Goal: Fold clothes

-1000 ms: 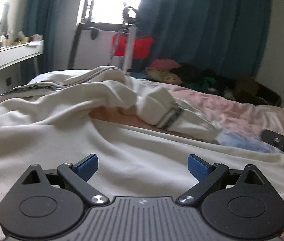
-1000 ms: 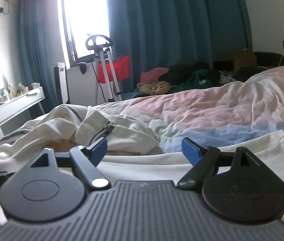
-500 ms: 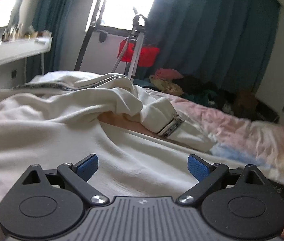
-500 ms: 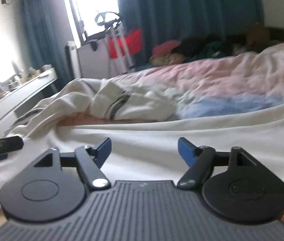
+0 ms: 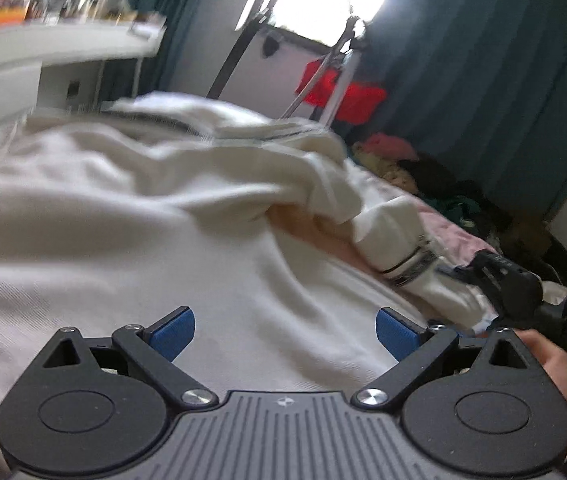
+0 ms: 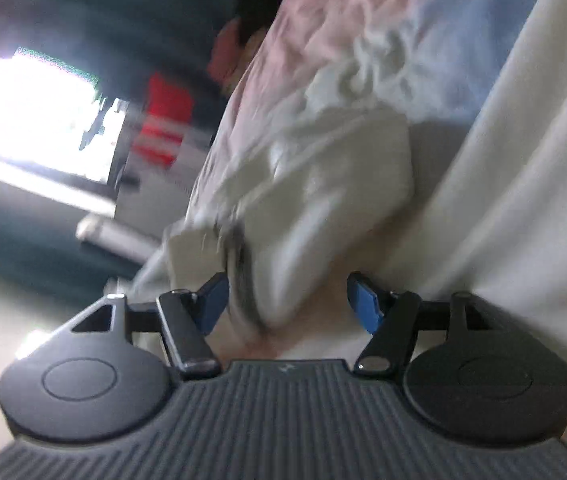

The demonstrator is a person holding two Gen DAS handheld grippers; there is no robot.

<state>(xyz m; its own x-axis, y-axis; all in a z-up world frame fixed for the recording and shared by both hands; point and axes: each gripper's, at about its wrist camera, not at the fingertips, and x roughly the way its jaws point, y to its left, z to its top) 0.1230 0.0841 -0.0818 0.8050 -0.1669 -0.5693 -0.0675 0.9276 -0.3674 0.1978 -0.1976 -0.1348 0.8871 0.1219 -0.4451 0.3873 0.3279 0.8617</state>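
Note:
A cream white garment (image 5: 131,248) lies spread over the bed and fills the left wrist view. Its crumpled sleeve with a striped cuff (image 5: 407,260) lies further back. My left gripper (image 5: 285,330) is open and empty, low over the flat cloth. My right gripper (image 6: 287,300) is open and empty; its view is rolled and blurred. The striped cuff (image 6: 239,276) and bunched sleeve (image 6: 323,200) lie just beyond its jaws. The right gripper's body (image 5: 515,292) shows at the right edge of the left wrist view.
A pink and blue bedsheet (image 6: 363,28) lies under the garment. A pile of dark and pink clothes (image 5: 435,176) sits at the far side of the bed. A white desk (image 5: 55,52) stands at the left. A red item on a stand (image 5: 343,92) and teal curtains (image 5: 483,60) are by the window.
The left gripper swung left toward the desk side. The right gripper rolled sharply and moved up close to the striped cuff. Both stayed open.

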